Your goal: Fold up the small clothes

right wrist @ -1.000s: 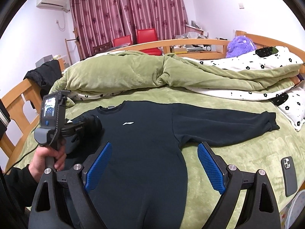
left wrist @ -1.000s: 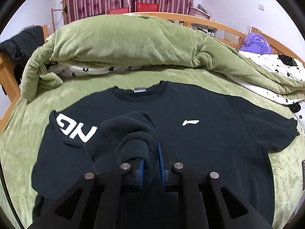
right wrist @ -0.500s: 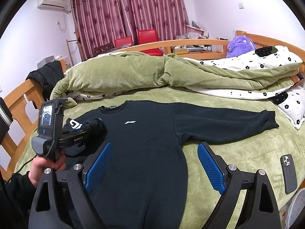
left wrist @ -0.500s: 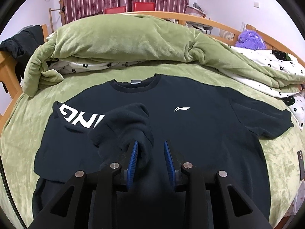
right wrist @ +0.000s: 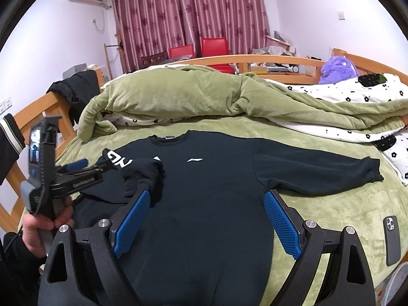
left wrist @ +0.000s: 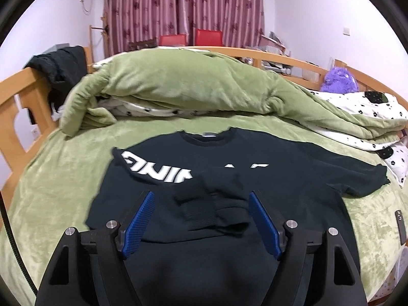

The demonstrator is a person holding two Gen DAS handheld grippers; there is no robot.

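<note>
A black long-sleeve sweatshirt (right wrist: 211,188) lies flat on the green bed, neck toward the heaped duvet. Its left sleeve (left wrist: 214,204) is folded across the chest, the white lettering showing, with the ribbed cuff lying loose between my left fingers. My left gripper (left wrist: 201,221) is open and empty just above that cuff; it also shows in the right wrist view (right wrist: 84,168). The right sleeve (right wrist: 318,173) stretches out straight to the right. My right gripper (right wrist: 204,224) is open and empty above the sweatshirt's lower body.
A rolled green duvet (right wrist: 178,102) and a white flowered quilt (right wrist: 357,107) lie along the far side. A dark phone (right wrist: 391,239) rests on the bed at right. Wooden bed rails (left wrist: 17,107) run along the left, with a black garment draped on them.
My left gripper has opened and let go of the sleeve cuff, which now lies on the chest. The left gripper has drawn back and tilted up. The right gripper has barely moved.
</note>
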